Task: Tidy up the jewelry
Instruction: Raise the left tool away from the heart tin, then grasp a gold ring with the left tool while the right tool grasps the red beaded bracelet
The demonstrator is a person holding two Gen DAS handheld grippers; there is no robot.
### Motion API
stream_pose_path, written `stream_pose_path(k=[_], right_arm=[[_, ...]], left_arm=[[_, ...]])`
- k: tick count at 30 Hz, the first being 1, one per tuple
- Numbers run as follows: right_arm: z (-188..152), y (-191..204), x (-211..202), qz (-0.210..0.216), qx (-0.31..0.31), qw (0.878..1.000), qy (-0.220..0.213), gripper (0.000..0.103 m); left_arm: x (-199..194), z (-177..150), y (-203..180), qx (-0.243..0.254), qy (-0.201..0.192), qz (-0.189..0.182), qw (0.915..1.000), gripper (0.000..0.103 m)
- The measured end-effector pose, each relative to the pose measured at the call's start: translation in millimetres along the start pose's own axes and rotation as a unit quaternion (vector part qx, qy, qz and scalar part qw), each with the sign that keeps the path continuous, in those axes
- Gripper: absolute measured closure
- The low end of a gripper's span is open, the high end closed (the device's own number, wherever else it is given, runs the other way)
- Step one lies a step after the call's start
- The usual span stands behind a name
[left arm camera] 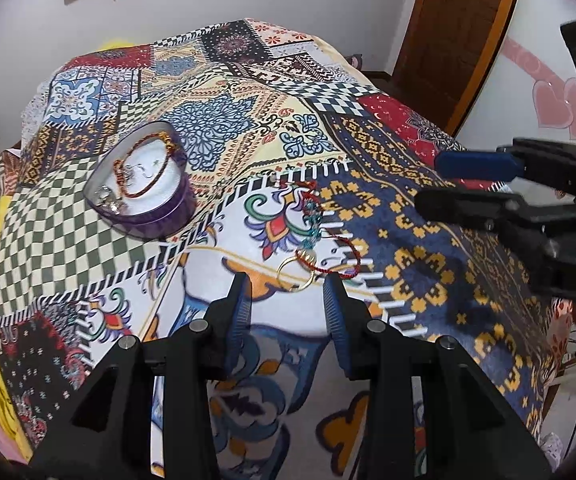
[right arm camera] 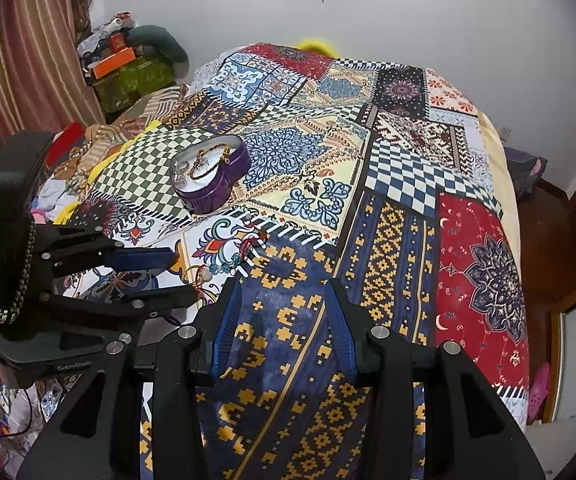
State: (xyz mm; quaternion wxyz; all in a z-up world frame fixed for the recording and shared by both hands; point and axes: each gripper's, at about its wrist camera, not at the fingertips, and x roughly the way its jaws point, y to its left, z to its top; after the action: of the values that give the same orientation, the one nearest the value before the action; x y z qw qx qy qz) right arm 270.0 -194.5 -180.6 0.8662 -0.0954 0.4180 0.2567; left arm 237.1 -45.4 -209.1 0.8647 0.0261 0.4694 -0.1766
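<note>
Both grippers are seen with jaws partly parted and nothing between the blue pads. The left gripper (left arm camera: 288, 284) is held above the patchwork bedspread (left arm camera: 224, 92), its tips just short of a gold ring (left arm camera: 295, 276) that lies flat on the cloth. The right gripper (right arm camera: 280, 292) is poised over a navy patch with yellow crosses, no jewelry within its span. In the left wrist view the right gripper is seen from the side at the right edge, and part of a white marking, read only as "DA", is visible on its black body; in the right wrist view the left gripper is seen at the left edge, with a white word beginning "Gen" printed on it, the rest too small to be read.

A purple heart-shaped box (left arm camera: 144, 184) is taken as the landmark. It stands open on the green-and-cream checked patch, its white lining facing up. Inside it a red-and-gold bracelet (left arm camera: 144, 168) is laid in a loop, and some small silver pieces (left arm camera: 108, 196) are gathered at the narrow end nearest the camera.

To the right of the box, and nearer the left gripper, a red thread bracelet (left arm camera: 327, 240) is stretched across the white floral patch, its long axis running from the far side toward the gripper, with a teal beaded part (left arm camera: 313, 220) about midway. The gold ring is found at its near end, touching or overlapping the red thread.
</note>
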Motion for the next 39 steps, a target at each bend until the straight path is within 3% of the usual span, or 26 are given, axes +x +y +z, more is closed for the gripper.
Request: stream_pose_path(k=[6, 8, 9, 18, 29, 39], right_arm=[[-3, -4, 5, 0.010, 0.012, 1.000, 0.004, 0.064], [-3, -4, 6, 0.013, 0.015, 1.000, 0.006, 0.064], [-3, -3, 7, 0.013, 0.015, 1.000, 0.007, 0.064], [1, 4, 8, 0.015, 0.011, 1.000, 0.006, 0.064], [18, 25, 45, 0.032, -0.006, 0.999, 0.039, 0.064], [16, 37, 63, 0.015, -0.050, 0.997, 0.056, 0.064]], left_arm=[[11, 4, 0, -0.007, 0.000, -0.008, 0.9999, 0.071], [12, 4, -1, -0.006, 0.000, -0.007, 1.0000, 0.084], [12, 4, 0, -0.007, 0.000, -0.007, 1.0000, 0.084], [-2, -6, 0, 0.002, -0.008, -0.004, 1.0000, 0.085], [-36, -18, 31, -0.035, -0.045, 0.013, 0.9983, 0.085], [-47, -19, 47, -0.056, -0.069, 0.017, 0.9959, 0.085]])
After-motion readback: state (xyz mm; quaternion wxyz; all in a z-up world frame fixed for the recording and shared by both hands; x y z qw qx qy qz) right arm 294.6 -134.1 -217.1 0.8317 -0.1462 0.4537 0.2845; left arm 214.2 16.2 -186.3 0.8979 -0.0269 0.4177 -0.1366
